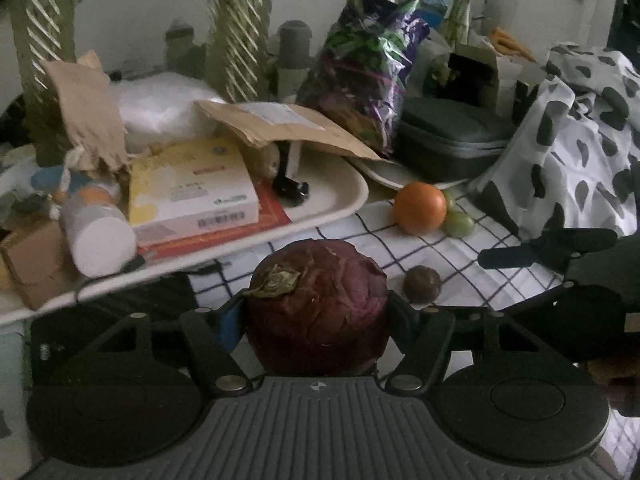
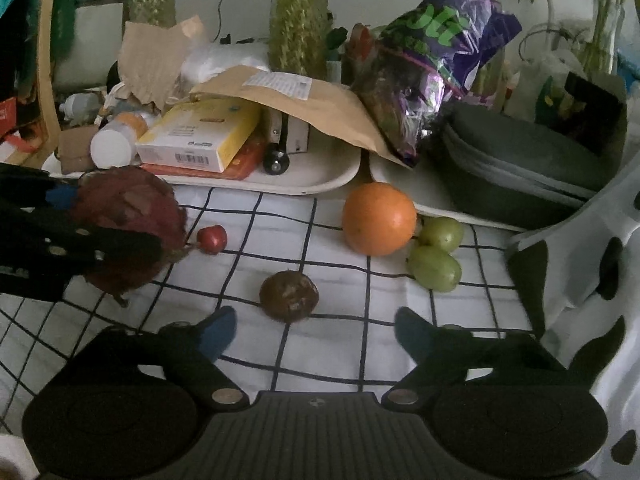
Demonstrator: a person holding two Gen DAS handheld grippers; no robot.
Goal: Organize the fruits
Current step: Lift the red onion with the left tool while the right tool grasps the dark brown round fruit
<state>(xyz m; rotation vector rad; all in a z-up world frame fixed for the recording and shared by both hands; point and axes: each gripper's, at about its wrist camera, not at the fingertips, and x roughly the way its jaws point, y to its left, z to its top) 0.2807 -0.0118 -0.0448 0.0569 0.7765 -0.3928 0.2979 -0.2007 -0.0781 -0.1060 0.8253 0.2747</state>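
I had the left tongs point(image 1: 318, 312) clamped around a large, wrinkled dark-red round fruit point(image 1: 318, 304), which filled the lower middle of the left wrist view with its dried stem cap facing up and to the left. In the right wrist view that same fruit point(image 2: 128, 232) sat at the left edge, gripped between the dark fingers. My right tongs point(image 2: 316, 330) stood wide with nothing between them, low in the frame above the white cloth with a dark grid pattern point(image 2: 280, 220).

Just ahead of the right tongs lay a small brown rough-skinned round fruit point(image 2: 289, 296). A small red round fruit point(image 2: 212, 239) rested just right of the dark-red one. In the centre right was a smooth round orange point(image 2: 379, 219), with two green oval fruits point(image 2: 438, 254) touching it on its right side.

Across the upper middle ran a shallow white oval tray point(image 2: 320, 182). It carried a yellow and white cardboard box point(image 2: 200, 136) lying on a flat red packet point(image 2: 240, 166), a white cylindrical bottle point(image 2: 114, 146) on its side at the left, and a brown paper envelope point(image 2: 300, 104) draped over the back. To the right, a second white tray point(image 2: 432, 208) carried a dark grey zipped case point(image 2: 516, 164), with a purple and green foil bag point(image 2: 432, 68) leaning above it.
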